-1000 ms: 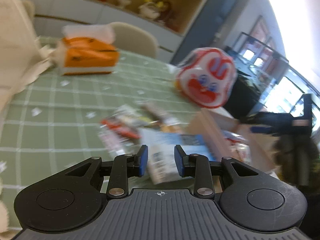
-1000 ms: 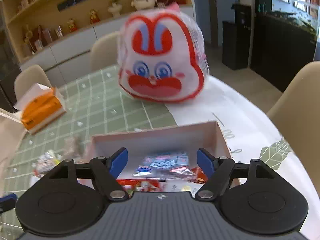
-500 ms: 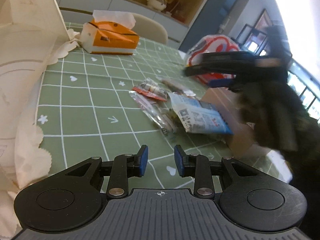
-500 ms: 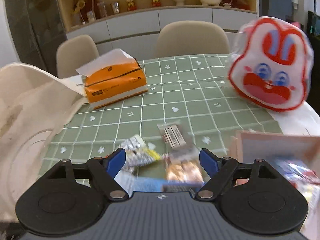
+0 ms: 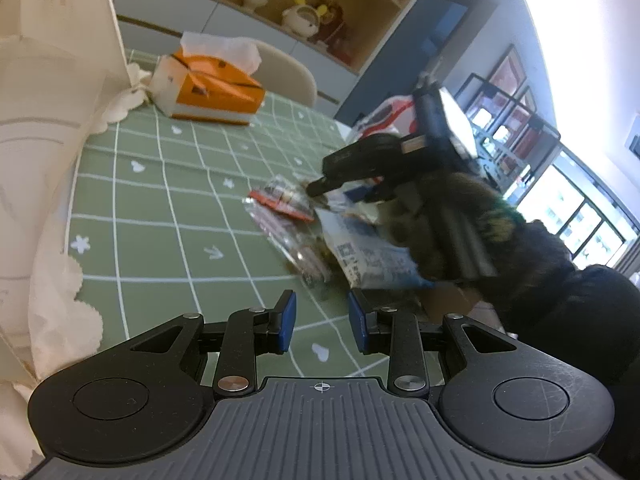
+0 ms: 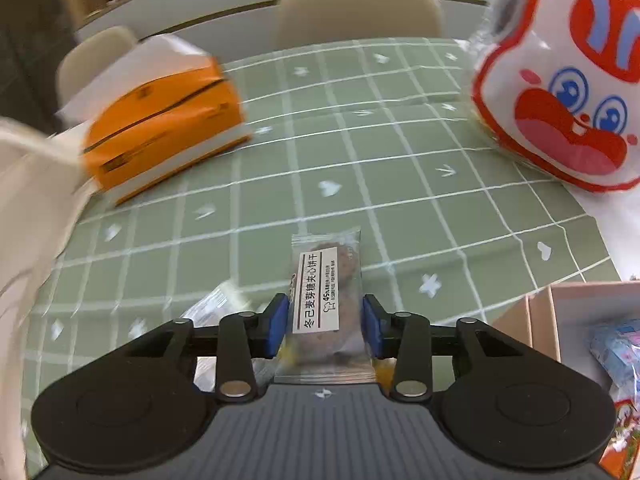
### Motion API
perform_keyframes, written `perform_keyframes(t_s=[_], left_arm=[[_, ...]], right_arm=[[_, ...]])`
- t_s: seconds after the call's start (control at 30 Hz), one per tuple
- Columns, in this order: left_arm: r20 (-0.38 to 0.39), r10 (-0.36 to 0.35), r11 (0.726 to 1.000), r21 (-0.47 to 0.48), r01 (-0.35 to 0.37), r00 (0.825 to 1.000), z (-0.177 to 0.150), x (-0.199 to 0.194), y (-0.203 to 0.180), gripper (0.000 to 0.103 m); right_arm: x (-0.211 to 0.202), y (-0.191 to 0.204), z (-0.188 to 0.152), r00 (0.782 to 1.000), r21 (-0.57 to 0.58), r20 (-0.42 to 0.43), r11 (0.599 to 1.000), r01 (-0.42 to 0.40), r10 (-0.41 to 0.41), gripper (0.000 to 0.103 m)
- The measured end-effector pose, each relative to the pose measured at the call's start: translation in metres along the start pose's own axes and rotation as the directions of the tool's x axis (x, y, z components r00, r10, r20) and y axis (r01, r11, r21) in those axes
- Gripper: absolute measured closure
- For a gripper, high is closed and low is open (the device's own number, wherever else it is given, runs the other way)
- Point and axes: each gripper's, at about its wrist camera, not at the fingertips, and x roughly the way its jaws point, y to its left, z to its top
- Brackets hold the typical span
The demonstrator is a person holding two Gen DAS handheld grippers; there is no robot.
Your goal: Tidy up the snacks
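Right now the right gripper (image 6: 323, 326) has a clear biscuit packet (image 6: 326, 300) standing between its blue pads, which sit against the packet's two long edges, one on each side. Whether they are already pinching it or only bracketing it is hard to say; I read it as a grip just closing. The packet's long axis runs straight away from the tongs, near end tucked under the gripper body, far end pointing across the green checked tablecloth (image 6: 400, 152) toward the chair. A white label with printed characters runs down its length.

The left gripper (image 5: 321, 322) hangs over the near part of the cloth with its jaws a modest gap apart and nothing between them. From its camera the loose pile of snacks (image 5: 304, 220) lies ahead and to the right, and the right-hand tool is down over that pile (so the right hand is plainly the nearer one for this pick).

What the next move turns on, I judge, is the cardboard box (image 6: 560, 312): it sits to the near right of the held packet, close by, with a blue wrapper (image 6: 616, 348) already inside. A short carry to the right would bring the biscuit over its rim.

Farther off stand an orange tissue box (image 6: 160, 128) on the left and a rabbit-face bag (image 6: 560, 92) on the far right.
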Motion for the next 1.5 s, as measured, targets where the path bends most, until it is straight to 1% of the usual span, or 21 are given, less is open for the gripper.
perform_keyframes(t_s=[0.1,0.2,0.27,0.4,0.57,0.67,0.8,0.87,0.93,1.03,1.1,1.17,1.2,1.27,1.37,1.43,1.5], left_arm=[[-0.010,-0.001,1.000,-0.003,0.001,1.000,-0.002,0.001,0.000,0.070],[0.001,-0.005,1.000,-0.003,0.005,1.000,-0.001,-0.002,-0.001,0.070],[0.007,-0.007,1.000,-0.006,0.007,1.000,0.000,-0.004,-0.001,0.070],[0.015,0.005,1.000,-0.016,-0.004,1.000,-0.001,-0.005,0.000,0.070],[0.028,0.018,0.999,-0.044,-0.017,0.999,0.001,-0.008,0.005,0.070],[0.029,0.015,0.998,-0.054,-0.013,0.999,0.003,-0.008,0.008,0.070],[-0.002,-0.002,0.998,-0.068,0.002,1.000,0.005,-0.003,0.006,0.070],[-0.045,-0.027,0.996,-0.091,0.022,0.999,0.004,0.003,0.003,0.070],[-0.080,-0.044,0.993,-0.109,0.035,0.996,0.003,0.007,0.001,0.070],[-0.115,-0.035,0.994,-0.110,0.022,0.993,-0.003,0.009,-0.005,0.070],[-0.132,-0.003,0.994,-0.111,-0.012,0.991,-0.006,0.008,-0.008,0.070],[-0.162,0.025,0.995,-0.096,-0.041,0.986,-0.010,0.011,-0.016,0.070],[-0.172,0.035,0.996,-0.076,-0.048,0.984,-0.012,0.012,-0.021,0.070],[-0.187,0.065,0.998,-0.005,-0.067,0.980,-0.017,0.015,-0.037,0.070],[-0.171,0.098,0.990,0.117,-0.078,0.980,-0.023,0.018,-0.063,0.070],[-0.164,0.093,0.981,0.181,-0.063,0.982,-0.025,0.022,-0.080,0.070],[-0.180,0.067,0.980,0.198,-0.031,0.981,-0.027,0.028,-0.091,0.070]], right_arm=[[-0.016,0.011,-0.021,1.000,-0.059,0.005,0.998,-0.003,0.003,0.066],[-0.034,0.014,-0.043,0.998,-0.066,-0.016,0.996,-0.060,0.059,0.066],[-0.050,0.018,-0.060,0.996,-0.085,-0.013,0.992,-0.090,0.090,0.066],[-0.080,0.019,-0.093,0.986,-0.093,-0.012,0.982,-0.166,0.165,0.066],[-0.106,0.016,-0.126,0.972,-0.088,-0.019,0.968,-0.235,0.234,0.066],[-0.120,0.013,-0.146,0.959,-0.082,-0.017,0.955,-0.284,0.284,0.066],[-0.134,0.014,-0.177,0.944,-0.105,-0.018,0.938,-0.329,0.329,0.066],[-0.135,0.015,-0.191,0.938,-0.115,-0.033,0.931,-0.347,0.346,0.066],[-0.136,0.017,-0.203,0.940,-0.139,-0.032,0.929,-0.342,0.341,0.066],[-0.148,0.017,-0.213,0.943,-0.198,-0.001,0.924,-0.327,0.333,0.058],[-0.163,0.017,-0.220,0.944,-0.249,0.032,0.917,-0.312,0.329,0.039],[-0.176,0.018,-0.231,0.952,-0.305,0.063,0.915,-0.266,0.298,0.037],[-0.180,0.019,-0.236,0.957,-0.328,0.073,0.913,-0.243,0.281,0.037],[-0.186,0.019,-0.250,0.966,-0.376,0.096,0.907,-0.189,0.241,0.037],[-0.192,0.014,-0.269,0.974,-0.415,0.119,0.901,-0.128,0.194,0.036],[-0.199,0.006,-0.282,0.972,-0.421,0.148,0.901,-0.106,0.183,0.034],[-0.205,-0.002,-0.291,0.971,-0.416,0.163,0.905,-0.093,0.175,0.032]])
